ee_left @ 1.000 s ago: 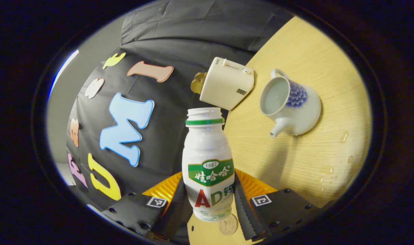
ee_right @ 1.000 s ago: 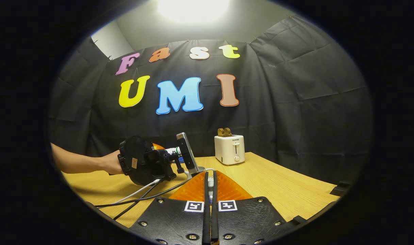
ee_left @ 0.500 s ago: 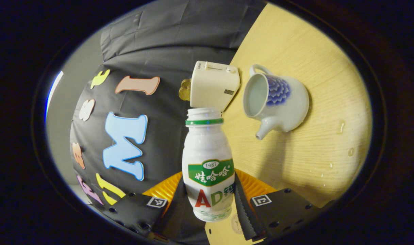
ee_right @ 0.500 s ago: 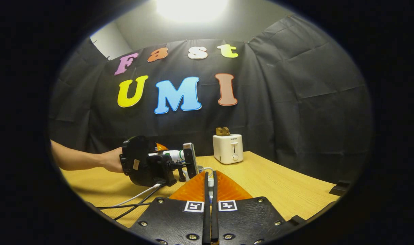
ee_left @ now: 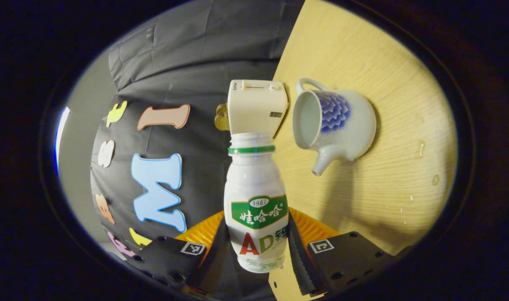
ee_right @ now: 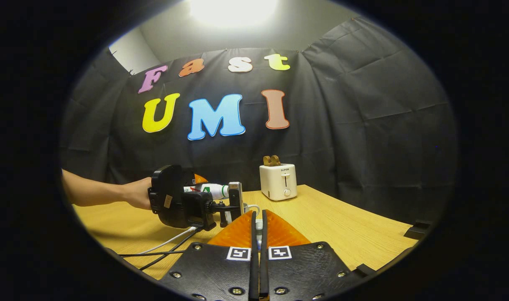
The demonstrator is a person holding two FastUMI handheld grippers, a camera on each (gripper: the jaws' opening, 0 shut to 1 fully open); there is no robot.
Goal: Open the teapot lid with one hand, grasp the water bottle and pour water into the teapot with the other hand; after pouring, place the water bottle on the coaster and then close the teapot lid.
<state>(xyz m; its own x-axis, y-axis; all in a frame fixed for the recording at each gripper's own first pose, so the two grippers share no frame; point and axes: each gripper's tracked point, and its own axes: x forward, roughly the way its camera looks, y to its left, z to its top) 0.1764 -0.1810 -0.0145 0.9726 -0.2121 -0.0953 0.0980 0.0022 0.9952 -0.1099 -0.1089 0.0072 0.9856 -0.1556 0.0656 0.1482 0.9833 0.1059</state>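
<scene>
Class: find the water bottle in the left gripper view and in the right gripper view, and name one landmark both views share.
Left gripper view: water bottle at bottom centre, held between the jaws.
Right gripper view: water bottle left of centre, lying sideways in the far gripper.
Shared landmark: the toaster.

A light wooden surface fills the lower half of the right gripper view. Black cloth hangs behind it as the booth wall. A bright ceiling light glares at 12 o'clock. A white toaster stands at centre, against the cloth.
</scene>
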